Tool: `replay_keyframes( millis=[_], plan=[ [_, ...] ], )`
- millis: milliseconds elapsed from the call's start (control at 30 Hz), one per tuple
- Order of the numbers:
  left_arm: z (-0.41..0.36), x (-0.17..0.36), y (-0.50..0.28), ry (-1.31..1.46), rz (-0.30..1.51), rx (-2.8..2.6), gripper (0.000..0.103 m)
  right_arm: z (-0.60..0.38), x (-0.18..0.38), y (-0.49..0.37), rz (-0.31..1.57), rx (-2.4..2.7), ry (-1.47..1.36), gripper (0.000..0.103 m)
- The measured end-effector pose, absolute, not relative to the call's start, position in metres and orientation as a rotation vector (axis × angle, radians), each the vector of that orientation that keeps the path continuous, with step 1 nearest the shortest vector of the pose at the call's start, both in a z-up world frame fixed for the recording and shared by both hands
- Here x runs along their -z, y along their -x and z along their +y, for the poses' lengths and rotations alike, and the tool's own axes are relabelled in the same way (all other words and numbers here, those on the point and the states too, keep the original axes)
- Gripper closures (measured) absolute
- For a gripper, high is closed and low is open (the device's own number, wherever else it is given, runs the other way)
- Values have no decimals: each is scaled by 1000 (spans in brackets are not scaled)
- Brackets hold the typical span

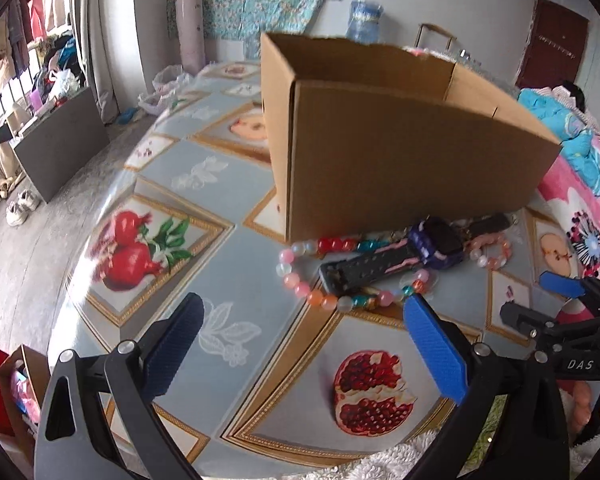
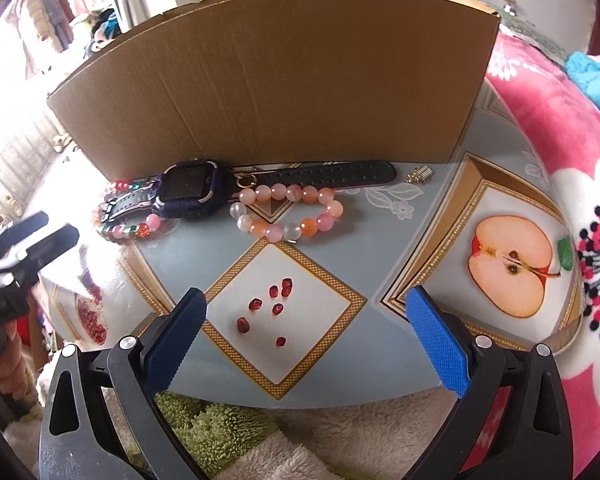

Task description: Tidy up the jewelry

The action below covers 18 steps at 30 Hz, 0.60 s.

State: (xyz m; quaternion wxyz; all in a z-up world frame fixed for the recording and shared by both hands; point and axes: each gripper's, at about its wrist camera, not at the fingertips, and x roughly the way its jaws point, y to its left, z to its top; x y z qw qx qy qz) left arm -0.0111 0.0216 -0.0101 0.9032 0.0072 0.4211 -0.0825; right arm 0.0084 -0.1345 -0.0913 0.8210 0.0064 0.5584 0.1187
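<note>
An open cardboard box stands on the fruit-patterned table. Along its front wall lies a purple watch with a black strap. The watch rests across a multicolour bead bracelet. To the right of the watch face lies a pink-orange bead bracelet, with a small gold ring touching it and a small gold piece further right. My left gripper is open just short of the multicolour bracelet. My right gripper is open and empty, a short way before the pink-orange bracelet.
A bed with a pink flowered blanket borders the table on the right. Fluffy white and green fabric lies at the table's near edge. The floor drops away on the left, with shoes and a grey board.
</note>
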Motion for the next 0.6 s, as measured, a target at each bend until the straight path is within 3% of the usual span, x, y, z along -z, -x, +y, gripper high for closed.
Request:
replay_keyframes(
  millis=[167, 367, 533, 600],
  plan=[
    [15, -11, 13, -33, 735, 189, 4, -150, 69, -15, 1106, -345, -22, 7],
    [3, -7, 3, -127, 704, 233, 4, -125, 39, -29, 962, -609, 187, 8],
    [-20, 5, 11, -294, 611, 202, 4, -105, 46, -45, 969, -786, 320, 30],
    [-24, 9, 10, -316, 596, 190, 4, -93, 49, -52, 982, -822, 384, 34]
  ],
)
